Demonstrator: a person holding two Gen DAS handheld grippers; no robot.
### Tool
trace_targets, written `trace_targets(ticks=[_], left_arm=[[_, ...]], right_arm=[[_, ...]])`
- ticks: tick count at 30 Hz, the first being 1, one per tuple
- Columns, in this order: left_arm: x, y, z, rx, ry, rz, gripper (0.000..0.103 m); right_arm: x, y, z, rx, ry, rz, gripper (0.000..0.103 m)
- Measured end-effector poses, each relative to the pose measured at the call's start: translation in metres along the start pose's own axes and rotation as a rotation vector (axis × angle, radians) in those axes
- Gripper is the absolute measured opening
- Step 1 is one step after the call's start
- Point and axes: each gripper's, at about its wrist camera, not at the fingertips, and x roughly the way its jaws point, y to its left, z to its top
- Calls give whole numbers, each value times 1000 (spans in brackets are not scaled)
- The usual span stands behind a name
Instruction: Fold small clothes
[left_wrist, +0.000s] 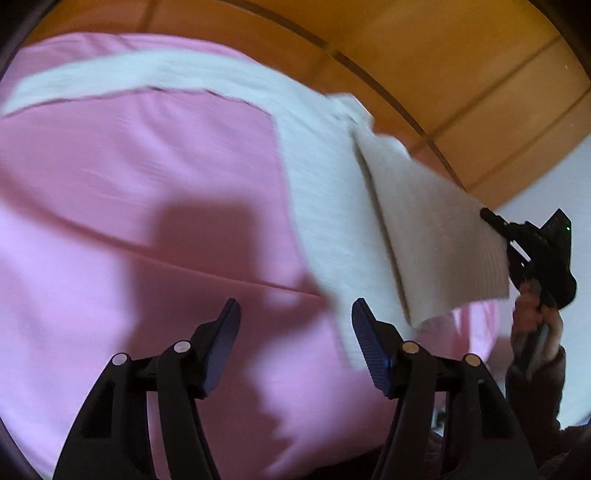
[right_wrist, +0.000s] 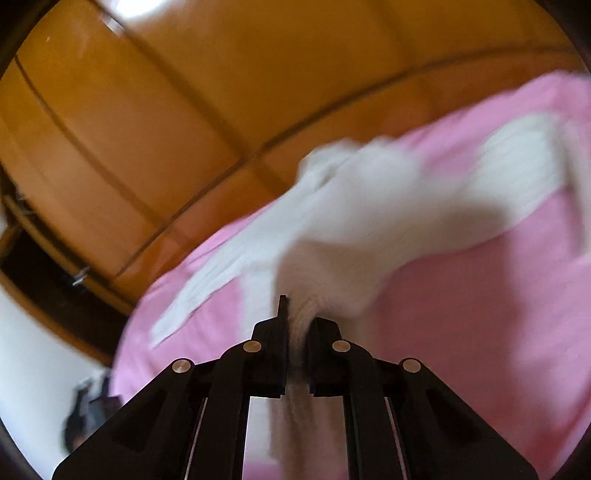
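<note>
My right gripper (right_wrist: 297, 325) clamps the white garment (left_wrist: 325, 177) above the pink sheet (left_wrist: 129, 184); my left gripper (left_wrist: 295, 325) gapes empty.

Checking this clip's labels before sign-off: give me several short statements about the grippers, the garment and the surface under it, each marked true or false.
1. The right gripper is clamped on the white garment. True.
2. The left gripper grips the garment too. False: its jaws are apart, holding nothing.
3. The garment lies over a pink sheet. True.
4. The garment is entirely flat. False: the held end is lifted off the sheet.
5. Wooden panels stand behind the sheet. True.
</note>
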Motion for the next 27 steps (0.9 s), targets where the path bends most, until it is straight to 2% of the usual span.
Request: trace_targets(ticks=[4,5,6,7,8,12,16,19,23,27], left_arm=[[42,-27,-1,15,91,-51,60],[52,-33,-1,22,112,-63,48],[60,-37,0,38,128,-63,26],[66,-40,1,53,140,-47,13],[72,-42,1,61,147,-30,6],[47,-41,11,57,68,-56,5],[-23,-24,32,48,-54,-63,4],[-68,-11,32,63,-113,-24,4],[-106,14,14,37,-125,35,4],[-111,46,-30,-50,-59,112,4]], right_arm=[[1,-53,13,68,-13,-134,7],[2,-64,12,86,-2,-146,7],[5,-75,10,106,14,-159,7],[4,-84,8,117,28,-169,7],[7,-86,5,124,37,-171,7],[8,-72,1,103,49,-131,7],[-32,-44,12,44,-16,-47,6],[-55,-32,9,12,-19,-1,6],[-59,-29,-22,0,61,-5,6],[-36,-43,-77,9,219,-58,6]])
